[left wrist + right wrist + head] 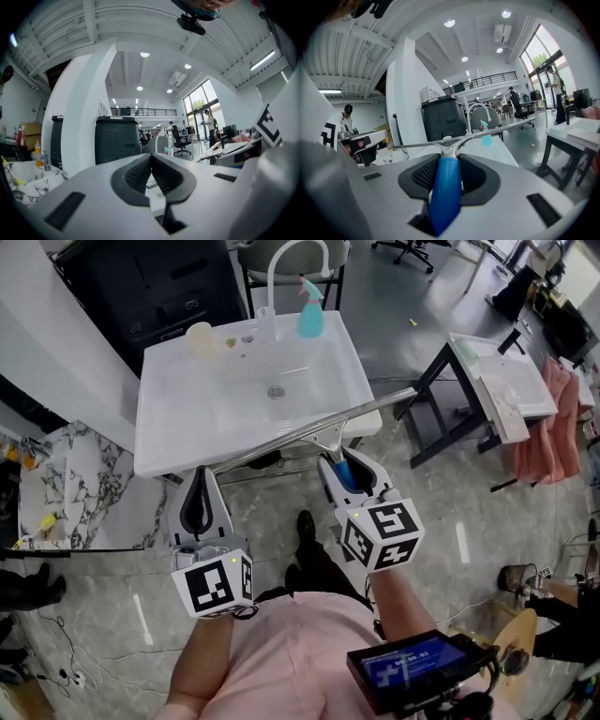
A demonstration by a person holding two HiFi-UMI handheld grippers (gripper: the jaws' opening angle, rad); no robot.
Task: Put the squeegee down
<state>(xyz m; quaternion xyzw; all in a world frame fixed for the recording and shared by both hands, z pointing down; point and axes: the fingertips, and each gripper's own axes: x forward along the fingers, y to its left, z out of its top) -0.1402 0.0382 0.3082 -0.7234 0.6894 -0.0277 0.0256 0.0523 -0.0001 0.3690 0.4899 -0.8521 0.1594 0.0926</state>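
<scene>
The squeegee has a blue handle (444,197) and a long metal blade (319,427) that stretches across the front edge of the white sink (187,432). My right gripper (343,461) is shut on the blue handle, just in front of the sink; in the right gripper view (449,158) the handle fills the gap between the pads and the blade (497,129) runs crosswise ahead. My left gripper (200,495) hangs to the left at the sink's front edge. Its pads (136,174) meet with nothing between them.
On the sink's back rim stand a white faucet (292,257), a teal spray bottle (310,313) and a pale cup (200,337). A marble slab (70,484) lies at the left. A black-framed table with a second basin (502,381) and a pink cloth (553,442) stands at the right.
</scene>
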